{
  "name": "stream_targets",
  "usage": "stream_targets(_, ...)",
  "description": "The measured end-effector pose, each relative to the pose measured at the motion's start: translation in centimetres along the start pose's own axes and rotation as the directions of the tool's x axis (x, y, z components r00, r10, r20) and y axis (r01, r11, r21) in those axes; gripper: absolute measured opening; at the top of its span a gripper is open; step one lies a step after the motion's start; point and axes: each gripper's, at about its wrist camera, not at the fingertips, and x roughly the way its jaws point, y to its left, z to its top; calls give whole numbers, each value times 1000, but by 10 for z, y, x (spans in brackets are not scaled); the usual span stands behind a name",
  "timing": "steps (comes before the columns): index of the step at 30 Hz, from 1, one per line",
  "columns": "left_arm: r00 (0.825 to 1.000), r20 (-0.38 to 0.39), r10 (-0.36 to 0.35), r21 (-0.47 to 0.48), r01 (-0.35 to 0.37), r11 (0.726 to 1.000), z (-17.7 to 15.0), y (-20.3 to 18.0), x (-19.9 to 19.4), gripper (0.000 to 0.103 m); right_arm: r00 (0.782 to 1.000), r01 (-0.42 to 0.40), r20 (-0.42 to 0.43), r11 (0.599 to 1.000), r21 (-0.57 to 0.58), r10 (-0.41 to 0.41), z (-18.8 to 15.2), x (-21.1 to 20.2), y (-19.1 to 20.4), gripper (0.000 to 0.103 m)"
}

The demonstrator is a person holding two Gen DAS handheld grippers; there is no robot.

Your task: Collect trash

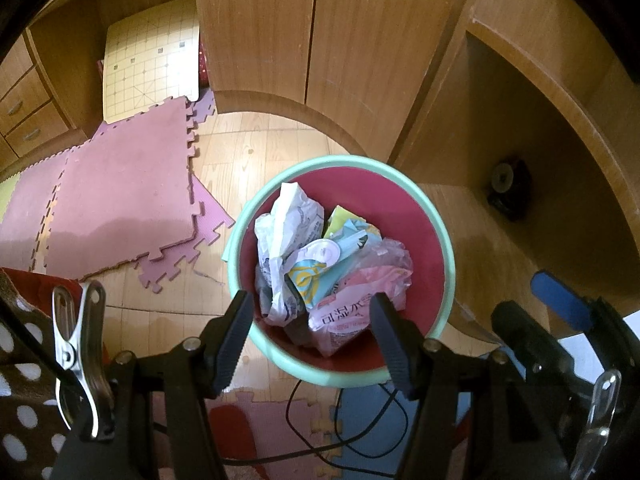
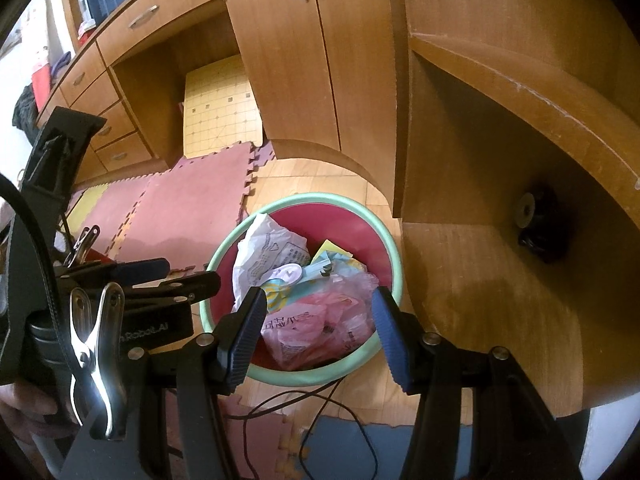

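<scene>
**A:** What do we have under us?

**B:** We see a pale wooden floor (image 1: 240, 152) partly covered by pink foam puzzle mats (image 1: 120, 196), more mats in blue and pink nearer to us, and a thin black cable (image 1: 352, 436) looping over them. Wooden cabinets (image 1: 304, 28) curve round the far side, with drawers (image 2: 116, 92) at the left and an open nook at the right holding a small dark object we cannot identify. A cream grid-patterned board (image 1: 152, 64) leans in the recess under the desk.

**A:** And our two tools?

**B:** Both point steeply down at the floor. The left gripper (image 1: 310, 336) has its jaws about half apart, with nothing between the pads; they frame the near rim of the bin. The right gripper (image 2: 320, 332) stands the same: half open, empty, above the bin's near edge. In the right wrist view we also see the left gripper's body off to the left, beside ours.

**A:** Where is the trash?

**B:** It sits in the round bin (image 1: 448, 248), red inside with a mint-green rim, upright on the wood floor just beside the mats, mouth facing up toward us. The crumpled wrappers (image 1: 320, 264) fill it: white plastic at the left, a pink packet nearest us, a teal-and-yellow one in the middle. The heap has no clear long axis.
</scene>
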Motion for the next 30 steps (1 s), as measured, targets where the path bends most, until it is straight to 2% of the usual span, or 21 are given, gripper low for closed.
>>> stream_targets(30, 1000, 4, 8, -4, -8, 1000, 0, -3, 1, 63, 1000, -1, -1, 1000, 2, 1, 0, 0, 2, 56)
